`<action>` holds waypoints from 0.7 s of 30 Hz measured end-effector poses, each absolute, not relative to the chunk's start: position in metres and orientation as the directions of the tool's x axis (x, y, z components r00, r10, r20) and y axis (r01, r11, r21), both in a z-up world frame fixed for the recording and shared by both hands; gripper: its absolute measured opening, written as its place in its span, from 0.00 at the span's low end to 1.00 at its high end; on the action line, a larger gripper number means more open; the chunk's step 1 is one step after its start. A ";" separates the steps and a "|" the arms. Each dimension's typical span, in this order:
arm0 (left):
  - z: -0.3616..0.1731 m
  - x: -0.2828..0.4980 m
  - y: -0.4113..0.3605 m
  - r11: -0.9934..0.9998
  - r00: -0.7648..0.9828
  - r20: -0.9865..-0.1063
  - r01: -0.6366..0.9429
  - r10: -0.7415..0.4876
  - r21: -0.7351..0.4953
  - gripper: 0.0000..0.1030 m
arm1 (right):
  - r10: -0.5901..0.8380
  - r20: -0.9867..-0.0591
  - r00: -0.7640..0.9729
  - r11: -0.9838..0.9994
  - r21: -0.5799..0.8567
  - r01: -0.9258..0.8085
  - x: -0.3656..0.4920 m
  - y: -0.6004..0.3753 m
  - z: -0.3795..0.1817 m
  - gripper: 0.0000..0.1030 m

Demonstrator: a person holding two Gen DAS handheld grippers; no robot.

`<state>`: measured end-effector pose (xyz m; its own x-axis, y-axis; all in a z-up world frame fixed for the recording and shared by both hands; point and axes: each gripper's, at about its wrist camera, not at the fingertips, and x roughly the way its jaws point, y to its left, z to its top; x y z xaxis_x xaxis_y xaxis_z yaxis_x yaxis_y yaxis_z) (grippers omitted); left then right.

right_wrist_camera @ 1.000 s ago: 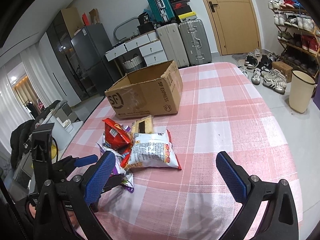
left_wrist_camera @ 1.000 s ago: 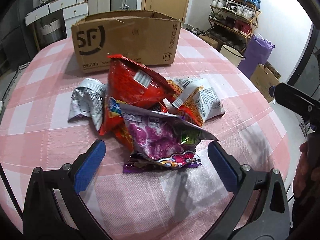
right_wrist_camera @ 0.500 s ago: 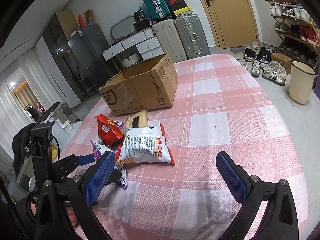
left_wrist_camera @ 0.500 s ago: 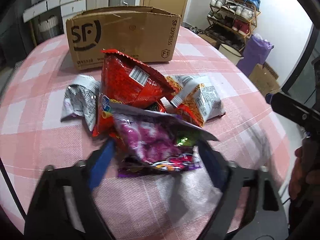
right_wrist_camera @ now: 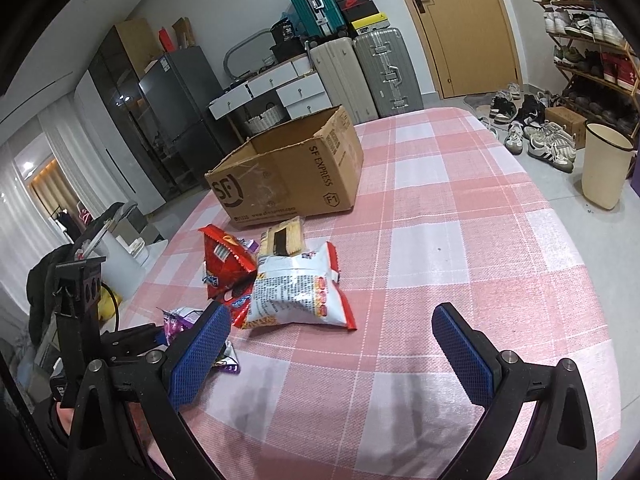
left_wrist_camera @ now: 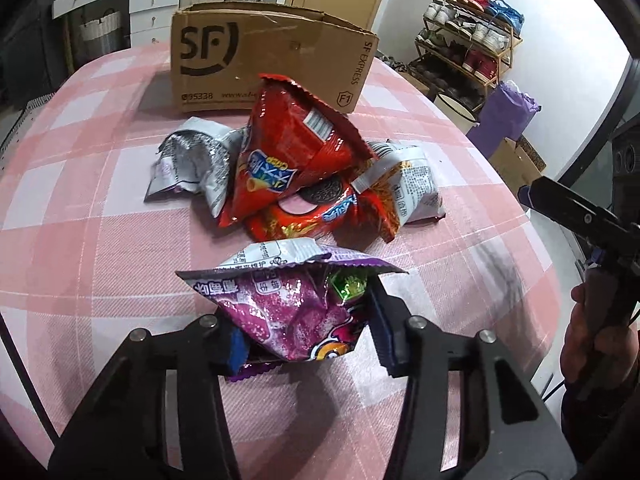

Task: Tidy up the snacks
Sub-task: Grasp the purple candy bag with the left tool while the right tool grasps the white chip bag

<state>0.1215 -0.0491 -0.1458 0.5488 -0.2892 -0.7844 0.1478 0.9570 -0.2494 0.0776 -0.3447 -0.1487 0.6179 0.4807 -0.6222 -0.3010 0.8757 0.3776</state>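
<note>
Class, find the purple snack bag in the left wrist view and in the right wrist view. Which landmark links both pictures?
Left wrist: purple snack bag at bottom centre, clamped in the left hand-held gripper.
Right wrist: only a sliver at lower left.
Shared landmark: the SF cardboard box.

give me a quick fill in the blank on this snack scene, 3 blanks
1. The left claw is shut on the ____ snack bag.
2. The right claw is ____ and holds nothing.
3. The cardboard box stands ____ the snack pile, farther from the claws.

Missing words: purple; open; behind
</note>
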 end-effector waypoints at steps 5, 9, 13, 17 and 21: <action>-0.147 0.118 -0.046 0.956 0.551 -0.782 0.143 -0.292 -0.257 0.45 | 0.478 -0.626 0.616 0.878 0.366 -0.310 0.075 -0.340 -0.146 0.99; -0.145 0.117 -0.044 0.956 0.553 -0.780 0.145 -0.293 -0.257 0.45 | 0.477 -0.634 0.609 0.879 0.364 -0.309 0.076 -0.337 -0.147 0.99; -0.146 0.109 -0.037 0.953 0.554 -0.777 0.137 -0.299 -0.270 0.45 | 0.480 -0.648 0.591 0.877 0.367 -0.311 0.078 -0.332 -0.152 0.99; -0.150 0.102 -0.026 0.950 0.556 -0.773 0.121 -0.305 -0.288 0.45 | 0.484 -0.660 0.575 0.875 0.362 -0.321 0.083 -0.326 -0.156 0.99; -0.150 0.100 -0.016 0.947 0.561 -0.769 0.104 -0.307 -0.303 0.45 | 0.484 -0.680 0.550 0.875 0.361 -0.323 0.093 -0.320 -0.164 0.99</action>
